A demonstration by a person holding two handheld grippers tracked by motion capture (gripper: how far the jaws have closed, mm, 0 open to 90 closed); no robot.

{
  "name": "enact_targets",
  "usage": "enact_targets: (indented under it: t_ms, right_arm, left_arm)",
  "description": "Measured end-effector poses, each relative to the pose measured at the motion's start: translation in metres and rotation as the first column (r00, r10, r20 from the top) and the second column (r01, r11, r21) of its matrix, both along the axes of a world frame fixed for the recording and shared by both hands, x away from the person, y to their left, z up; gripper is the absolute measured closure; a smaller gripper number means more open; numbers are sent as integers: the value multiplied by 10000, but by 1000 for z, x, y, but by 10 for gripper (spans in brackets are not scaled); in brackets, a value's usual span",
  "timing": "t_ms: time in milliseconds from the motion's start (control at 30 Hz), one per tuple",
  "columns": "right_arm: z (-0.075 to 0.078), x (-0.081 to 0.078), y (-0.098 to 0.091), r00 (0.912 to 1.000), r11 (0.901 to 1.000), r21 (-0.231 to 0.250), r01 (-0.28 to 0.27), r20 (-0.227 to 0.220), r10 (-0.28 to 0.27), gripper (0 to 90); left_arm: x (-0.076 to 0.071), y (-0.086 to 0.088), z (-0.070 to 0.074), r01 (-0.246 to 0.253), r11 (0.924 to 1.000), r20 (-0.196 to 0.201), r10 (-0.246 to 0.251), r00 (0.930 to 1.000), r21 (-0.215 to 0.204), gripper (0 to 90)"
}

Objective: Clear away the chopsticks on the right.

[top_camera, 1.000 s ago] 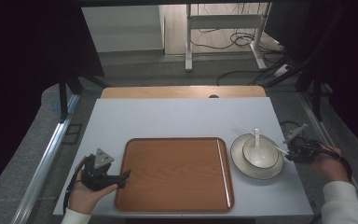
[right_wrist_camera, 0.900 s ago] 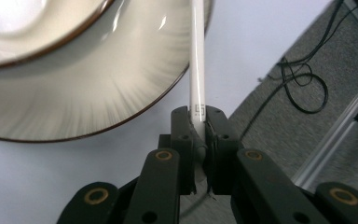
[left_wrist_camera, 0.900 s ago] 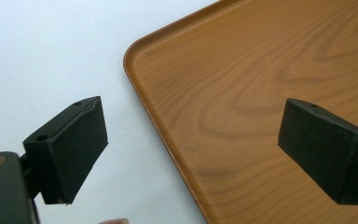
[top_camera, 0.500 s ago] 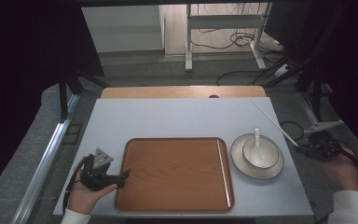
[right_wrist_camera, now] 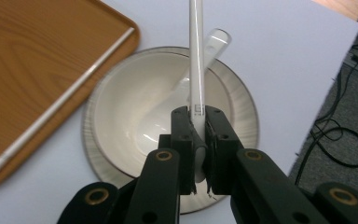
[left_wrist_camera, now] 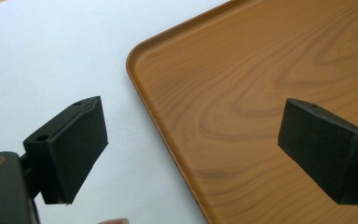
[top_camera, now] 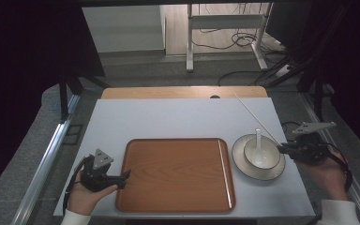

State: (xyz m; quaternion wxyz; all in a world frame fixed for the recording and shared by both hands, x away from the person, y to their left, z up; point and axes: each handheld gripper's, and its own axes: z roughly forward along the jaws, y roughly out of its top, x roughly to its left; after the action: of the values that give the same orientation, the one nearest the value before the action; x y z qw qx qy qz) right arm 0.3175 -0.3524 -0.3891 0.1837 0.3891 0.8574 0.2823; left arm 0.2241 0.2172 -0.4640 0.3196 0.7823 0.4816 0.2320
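Rightward, chopstick in right tool over bowl.

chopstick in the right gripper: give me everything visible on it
The chopstick is a long, thin, white, glossy rod. The right gripper is shut on one end; the rest points out over the bowl and the spoon, touching neither as far as can be seen. In the high view it slants up and away above the table.
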Motion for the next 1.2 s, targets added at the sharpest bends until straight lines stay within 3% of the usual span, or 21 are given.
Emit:
enact_targets:
  t_ms: [433,667,867,1200]
  right_arm:
    - [5,-25,42,9998,9998,186,74,-194,-71,839]
    - [-3,-38,57,9985,9991,381,158,-534,-137,839]
    - [-14,-48,74,9969,9997,254,-24,-790,44,839]
    - [-33,-49,98,9918,9994,14,-349,-1233,348,839]
  left_arm:
    - [-1,0,1,34,10000,37,-34,10000,-25,77]
    - [-2,-1,3,124,9999,67,-124,9999,5,76]
    - [-3,-3,5,136,9999,148,-135,9998,-104,77]
    - [-2,-3,4,203,9998,96,-203,9997,-35,77]
